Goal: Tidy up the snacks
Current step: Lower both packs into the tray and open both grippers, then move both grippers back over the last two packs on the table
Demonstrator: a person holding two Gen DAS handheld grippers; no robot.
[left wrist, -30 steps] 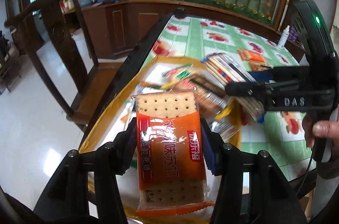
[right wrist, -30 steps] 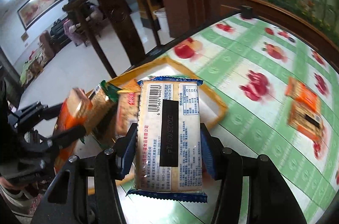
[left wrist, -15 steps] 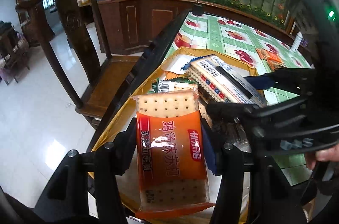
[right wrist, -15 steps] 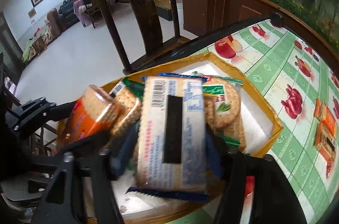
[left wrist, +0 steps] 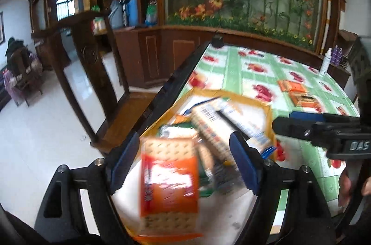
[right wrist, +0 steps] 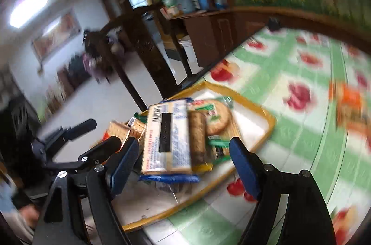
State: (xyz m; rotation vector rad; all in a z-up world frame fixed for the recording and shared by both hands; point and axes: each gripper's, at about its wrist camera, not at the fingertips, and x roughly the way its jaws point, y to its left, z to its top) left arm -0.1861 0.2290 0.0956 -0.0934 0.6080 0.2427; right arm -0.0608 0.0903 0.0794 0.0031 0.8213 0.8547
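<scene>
A yellow-rimmed tray (left wrist: 267, 114) (right wrist: 270, 123) sits at the table's near-left corner and holds several snack packs. My left gripper (left wrist: 183, 163) is open, with the orange cracker pack (left wrist: 169, 182) lying loose between its fingers over the tray. My right gripper (right wrist: 183, 163) is open above the tray, and the blue-edged cracker pack (right wrist: 167, 140) lies on the pile in front of it, free of the fingers. A round biscuit pack (right wrist: 216, 116) lies beside it. The right gripper also shows in the left wrist view (left wrist: 324, 131).
Two orange snack packs (left wrist: 298, 93) (right wrist: 349, 105) lie on the green fruit-patterned tablecloth (left wrist: 243, 73) further right. A white bottle (left wrist: 324, 60) stands at the table's far edge. A dark wooden chair (left wrist: 92, 82) stands left of the table.
Both grippers have opened and let go of their packs. The orange pack and the blue-edged pack now lie in the tray. Both grippers have drawn back a little.
</scene>
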